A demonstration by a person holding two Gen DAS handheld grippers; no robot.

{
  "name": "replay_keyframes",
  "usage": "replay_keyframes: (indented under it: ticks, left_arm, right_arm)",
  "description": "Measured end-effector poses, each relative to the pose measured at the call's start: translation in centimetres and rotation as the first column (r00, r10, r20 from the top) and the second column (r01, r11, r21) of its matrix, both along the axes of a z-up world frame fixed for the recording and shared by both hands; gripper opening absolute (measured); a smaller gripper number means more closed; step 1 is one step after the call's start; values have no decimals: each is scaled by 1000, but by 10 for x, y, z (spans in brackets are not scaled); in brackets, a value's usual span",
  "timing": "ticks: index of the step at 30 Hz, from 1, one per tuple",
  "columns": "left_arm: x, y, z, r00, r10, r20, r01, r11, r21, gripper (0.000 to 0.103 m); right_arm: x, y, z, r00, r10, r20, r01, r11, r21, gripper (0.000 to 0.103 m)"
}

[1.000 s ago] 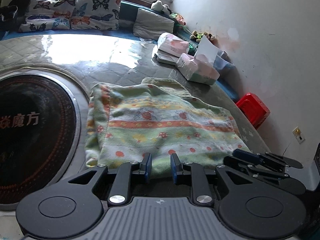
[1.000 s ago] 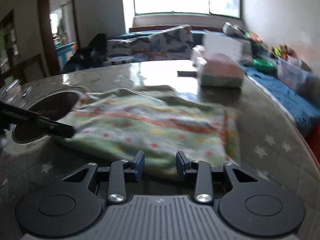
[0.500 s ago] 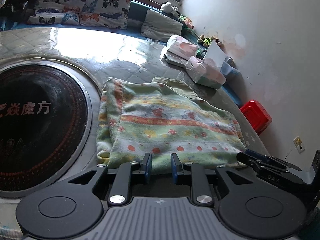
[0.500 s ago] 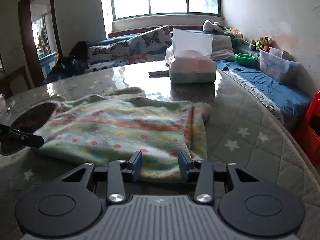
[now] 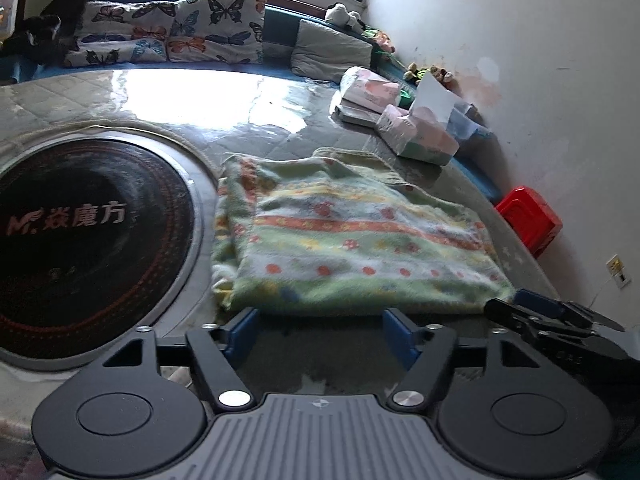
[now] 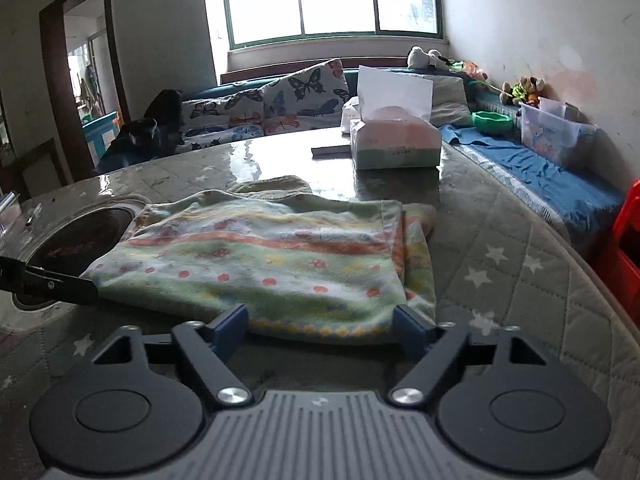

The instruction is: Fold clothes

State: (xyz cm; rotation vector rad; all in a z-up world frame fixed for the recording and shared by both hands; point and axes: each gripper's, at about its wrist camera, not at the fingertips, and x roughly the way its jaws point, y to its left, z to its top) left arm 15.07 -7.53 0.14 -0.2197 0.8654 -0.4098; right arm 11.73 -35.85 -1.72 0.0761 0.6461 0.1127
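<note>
In the left wrist view, a round black cooktop (image 5: 84, 236) with a metal rim and printed characters fills the left of the frame, sunk into the quilted, glossy tabletop (image 5: 192, 104). To its right, at the centre of the frame, the folded garment (image 5: 344, 236) lies flat on the tabletop, a pale green fleece with orange bands and red dots, its near hem just beyond the blue pads. The left gripper (image 5: 318, 334) sits at the lower centre, its jaws spreading apart and released, with only bare tabletop between them. Further right, in the upper right of the frame, tissue packs (image 5: 416, 136) rest near the tabletop's far edge, a red stool (image 5: 528, 220) stands below by the white wall, and the black tip of the right gripper (image 5: 532, 316) reaches in at the lower right, close to the garment's near right corner. In the right wrist view, the tip of the left gripper (image 6: 60, 286) enters at the left edge, touching or nearly touching the garment's (image 6: 264, 256) left corner, with the cooktop (image 6: 76, 240) behind it. The garment spreads across the centre, and the right gripper (image 6: 320, 330) at the lower centre has its jaws widening, empty, the hem lying just ahead of them. A tissue box (image 6: 394, 144) stands behind, and butterfly cushions (image 6: 272, 104) line the bench under the window.
</note>
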Motion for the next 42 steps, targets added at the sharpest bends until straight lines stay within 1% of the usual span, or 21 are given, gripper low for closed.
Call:
replay_keyframes:
  ticks: [2,3,4,5,9,11,12,16,24,31,42]
  left_arm:
    - [-5,1,1,1000,2,1,-2,1000,10,80]
    - [-7,1,1,1000,5,5,-5,1000,18,85]
    - [-10,1,2,1000,7,9,-7,1000,24,88]
    - [-12,2,2,1000,7,13,-7,1000,29,89]
    - [-22,3,3,1000,12,23,-13,999,52,96]
    - [-26,4,3,1000,16,27,-18,998,58,100]
    - [-29,6,3,999,20,30,-21,998,61,102]
    - [-36,11,3,999,35,35,-37,997,67,103]
    - [-53,18,3,996,61,57,-66,994,82,103]
    - [-65,19,1,997,64,50,-68,995,76,103]
    - [-81,18,6,996,54,71,-59,996,70,103]
  right_arm:
    - [-3,2,-1,1000,0,-5,0,1000,-2,88]
    - [-4,4,-2,1000,0,-8,0,1000,-9,89]
    - [-5,6,-3,1000,-1,-12,0,1000,-15,91]
    - [-6,8,-3,1000,-1,-12,1,1000,-22,92]
    - [-12,14,-4,1000,-9,-10,9,999,-32,98]
    - [-15,17,-4,1000,-17,-9,17,999,-43,103]
    - [-16,19,-3,1000,-22,-10,21,999,-50,103]
    - [-21,27,-3,999,-31,-15,30,997,-70,103]
    - [-33,33,-5,995,-88,-39,85,993,-79,103]
    - [-43,39,-9,991,-119,-54,114,989,-94,103]
    - [-56,43,-7,990,-137,-44,133,988,-83,103]
